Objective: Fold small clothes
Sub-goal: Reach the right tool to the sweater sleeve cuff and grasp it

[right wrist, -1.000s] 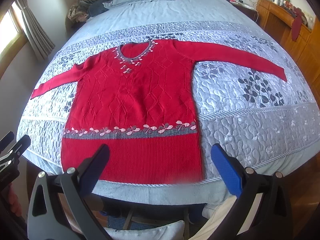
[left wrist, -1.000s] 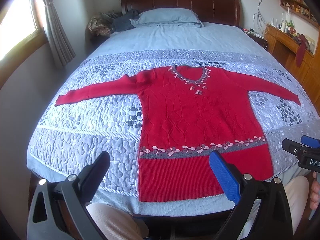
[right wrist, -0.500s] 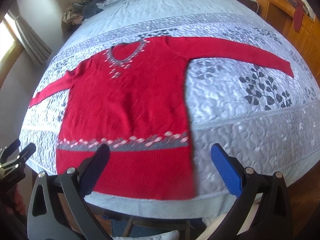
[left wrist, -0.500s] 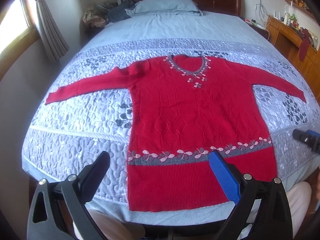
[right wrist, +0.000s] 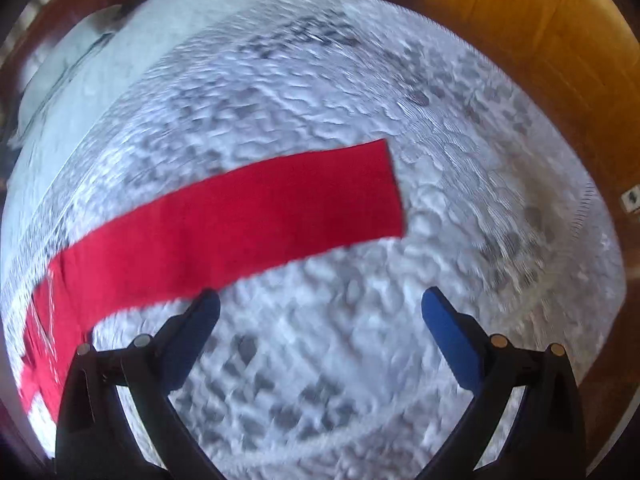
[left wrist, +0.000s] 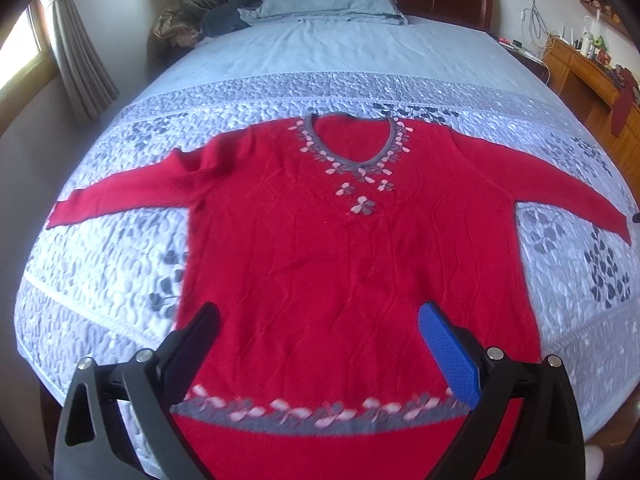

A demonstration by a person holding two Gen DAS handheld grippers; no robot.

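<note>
A red knit sweater (left wrist: 340, 248) with a grey and pink flower neckline and hem band lies flat, face up, on the quilted bed, both sleeves spread out. My left gripper (left wrist: 318, 322) is open and empty above the sweater's lower body. My right gripper (right wrist: 320, 306) is open and empty above the quilt, just below the sweater's right sleeve (right wrist: 240, 224), whose cuff end lies ahead of the fingers. The right wrist view is blurred.
The grey-white quilt (left wrist: 100, 264) covers the bed. A blue pillow (left wrist: 324, 2) and a pile of clothes (left wrist: 200, 20) lie at the wooden headboard. A wooden dresser (left wrist: 588, 76) stands to the right. A curtain (left wrist: 80, 56) hangs at the left.
Both grippers have moved forward over the bed. The left one has come closer over the sweater's body. The right one has swung right, close to the right sleeve.
</note>
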